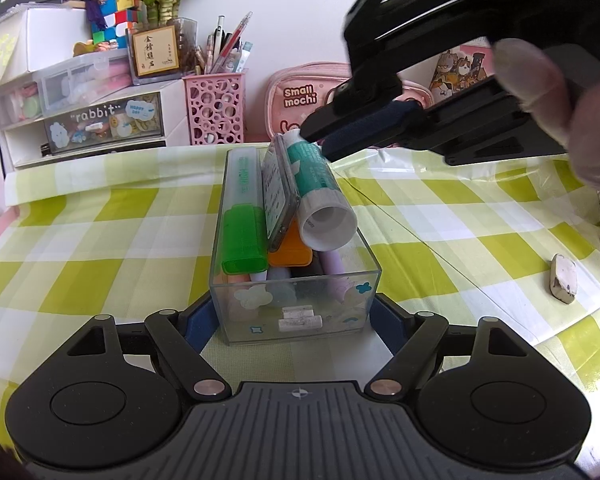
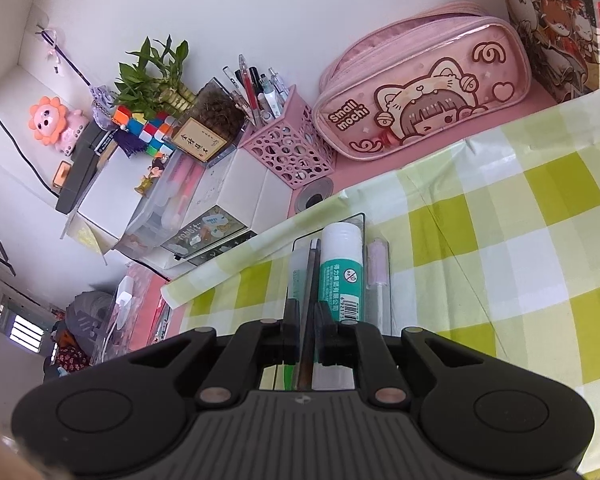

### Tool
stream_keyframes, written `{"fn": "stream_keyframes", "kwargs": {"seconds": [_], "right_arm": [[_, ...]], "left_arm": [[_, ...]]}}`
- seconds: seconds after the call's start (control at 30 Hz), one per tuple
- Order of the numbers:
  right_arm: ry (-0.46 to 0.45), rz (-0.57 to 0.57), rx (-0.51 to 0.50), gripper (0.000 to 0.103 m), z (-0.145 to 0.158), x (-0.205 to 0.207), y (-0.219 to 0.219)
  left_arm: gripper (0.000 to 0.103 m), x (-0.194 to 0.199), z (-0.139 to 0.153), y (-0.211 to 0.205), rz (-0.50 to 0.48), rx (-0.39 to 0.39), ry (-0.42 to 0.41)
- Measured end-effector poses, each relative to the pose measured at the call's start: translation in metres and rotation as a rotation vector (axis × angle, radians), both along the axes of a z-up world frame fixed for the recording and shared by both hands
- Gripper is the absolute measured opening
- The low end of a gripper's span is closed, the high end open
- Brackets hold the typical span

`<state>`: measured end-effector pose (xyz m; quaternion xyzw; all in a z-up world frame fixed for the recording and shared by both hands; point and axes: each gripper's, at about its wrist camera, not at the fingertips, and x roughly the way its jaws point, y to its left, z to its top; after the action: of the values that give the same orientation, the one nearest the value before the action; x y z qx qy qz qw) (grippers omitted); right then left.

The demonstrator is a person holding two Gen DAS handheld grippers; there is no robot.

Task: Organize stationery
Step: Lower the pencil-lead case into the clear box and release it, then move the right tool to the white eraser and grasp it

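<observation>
Clear organiser box [image 1: 296, 312]: stands near the middle of the checked tablecloth [image 1: 100, 240], its near end between the left gripper's fingers; rigid see-through plastic, light, likely slick, so best taken by its two long walls.
Left gripper [image 1: 296, 316]: jaws part-way apart, blue pads against or just beside the box's near corners; contact cannot be confirmed, so judged a steadying hold.
Green highlighter [image 1: 242, 216]: lies along the box's left wall, cap toward the camera; hard, smooth, light.
Flat grey item [image 1: 280, 196]: thin card-like case standing on edge between highlighter and glue stick; stiff, thin, prone to tip, best pinched across its faces. Its print is too small to read.
Right gripper [image 2: 310, 320]: jaws nearly together, clamped on the far end of the flat grey item.
Glue stick [image 1: 320, 196]: white and teal, propped at an angle on the box's contents, touching the flat item; round, will roll. Label carries Chinese print and a barcode.
Eraser [image 1: 563, 283]: loose toward the cloth's right edge; soft, grippy.
Legible writing: "rabbit" on the drawer unit [image 1: 100, 120]; "Small mochi" on the pink pencil case [image 2: 420, 92].
</observation>
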<state>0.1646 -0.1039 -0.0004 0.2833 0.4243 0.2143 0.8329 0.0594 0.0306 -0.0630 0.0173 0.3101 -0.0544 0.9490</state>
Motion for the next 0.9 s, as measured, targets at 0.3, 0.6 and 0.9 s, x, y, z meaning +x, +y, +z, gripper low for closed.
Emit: {"fn": "stream_keyframes", "kwargs": {"seconds": [0.3, 0.6, 0.9], "right_arm": [[-0.068, 0.003, -0.07, 0.037, 0.002, -0.018, -0.021], [-0.192, -0.094, -0.252, 0.057, -0.004, -0.063, -0.077], [-0.252, -0.18, -0.471, 0.072, -0.027, -0.099, -0.122]], "left_arm": [[0.078, 0.0, 0.0, 0.0, 0.002, 0.002, -0.001], [0.078, 0.0, 0.0, 0.0, 0.001, 0.0, -0.001], [0.077, 0.0, 0.0, 0.0, 0.003, -0.006, -0.003]]}}
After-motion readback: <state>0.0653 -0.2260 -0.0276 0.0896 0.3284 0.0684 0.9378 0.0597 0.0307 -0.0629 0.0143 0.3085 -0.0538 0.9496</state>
